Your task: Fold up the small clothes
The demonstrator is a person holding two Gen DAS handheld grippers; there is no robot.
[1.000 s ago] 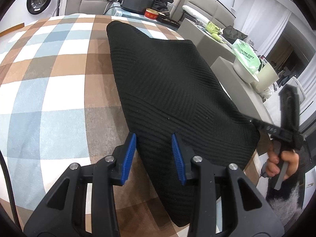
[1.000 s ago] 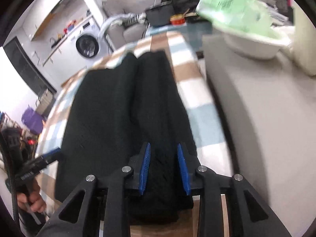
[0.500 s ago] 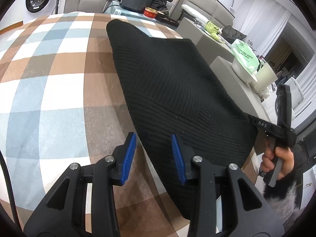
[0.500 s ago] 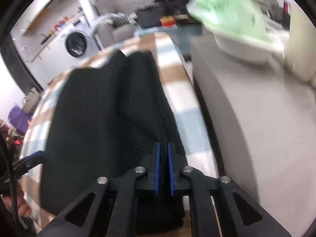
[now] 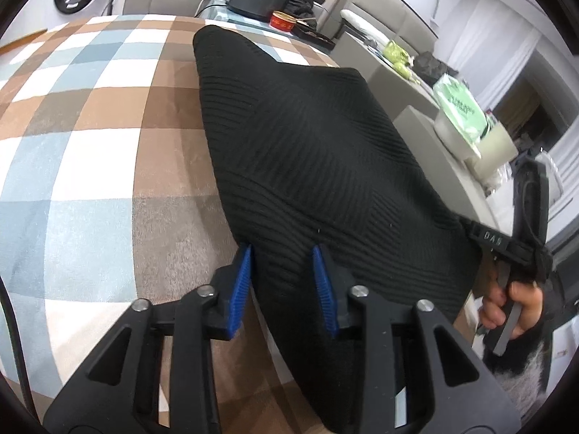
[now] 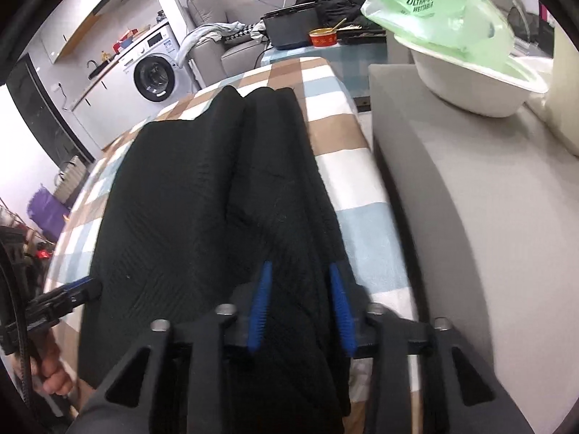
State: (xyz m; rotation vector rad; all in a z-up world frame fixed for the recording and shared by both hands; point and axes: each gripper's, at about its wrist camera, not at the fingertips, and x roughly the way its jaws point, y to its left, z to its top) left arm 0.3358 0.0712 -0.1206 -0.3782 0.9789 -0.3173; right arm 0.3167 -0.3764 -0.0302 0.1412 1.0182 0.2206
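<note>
A black knit garment (image 5: 318, 166) lies across the middle of the checked cloth (image 5: 83, 152). The left gripper (image 5: 282, 271) is closing, its blue pads either side of the garment's near edge. The right gripper (image 6: 300, 296) is opening, with a fold of the garment between its pads.

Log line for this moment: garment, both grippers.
garment: black knit garment flat on checked cloth | left gripper: closing, hem between jaws | right gripper: opening, fabric between jaws
</note>
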